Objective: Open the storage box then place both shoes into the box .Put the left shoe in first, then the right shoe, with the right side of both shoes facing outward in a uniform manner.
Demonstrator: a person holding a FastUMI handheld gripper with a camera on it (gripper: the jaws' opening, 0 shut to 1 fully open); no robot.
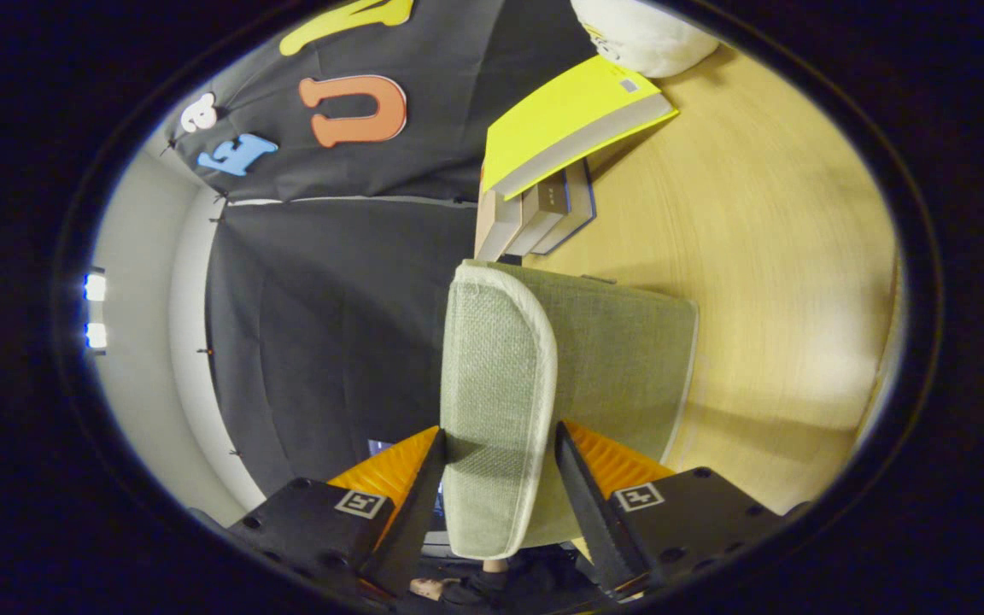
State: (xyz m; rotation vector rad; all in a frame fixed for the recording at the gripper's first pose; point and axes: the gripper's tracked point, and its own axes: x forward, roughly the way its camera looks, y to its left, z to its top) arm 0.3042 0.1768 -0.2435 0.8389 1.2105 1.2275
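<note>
The storage box (629, 359) is a pale green woven-fabric box standing on the wooden table (765, 256). Its lid (496, 350), of the same fabric with a white piped rim, is lifted off the box's top and stands edge-on to me. The lid's near end runs between my fingers. My gripper (500, 428) is shut on the lid, one finger pressing on its outer face and the other on its inner face. The lid hides the inside of the box. The view is rolled on its side, with the table running up along one flank.
Beyond the box, a stack of books (543, 213) lies on the table with a yellow-covered book (565, 120) leaning on top. A white soft object (641, 34) sits past the books. The black booth wall (330, 342) stands behind the box.
</note>
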